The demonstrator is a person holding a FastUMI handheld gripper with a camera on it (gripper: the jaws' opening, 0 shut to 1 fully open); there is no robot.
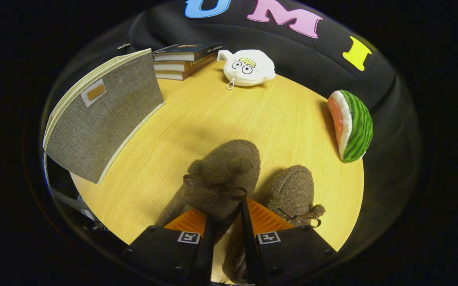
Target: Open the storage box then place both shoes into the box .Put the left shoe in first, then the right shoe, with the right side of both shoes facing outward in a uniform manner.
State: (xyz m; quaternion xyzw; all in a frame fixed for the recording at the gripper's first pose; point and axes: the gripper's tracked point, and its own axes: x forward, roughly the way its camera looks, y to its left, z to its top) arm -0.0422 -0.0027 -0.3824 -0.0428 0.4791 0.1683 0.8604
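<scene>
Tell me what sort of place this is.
Probably a staged recording booth, not a lived-in room: a round pale wooden table against draped black cloth, set with props, a watermelon-slice plush and a grey fabric storage box. The gripper clamps a brown fuzzy shoe.

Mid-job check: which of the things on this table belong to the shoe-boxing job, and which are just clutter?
Job:
- grey storage box, lid shut
- fuzzy brown shoe, gripper shut on its collar
- second brown shoe, on the table beside it

Clutter:
- stack of books behind the box
- white plush toy
- watermelon-slice plush
</scene>
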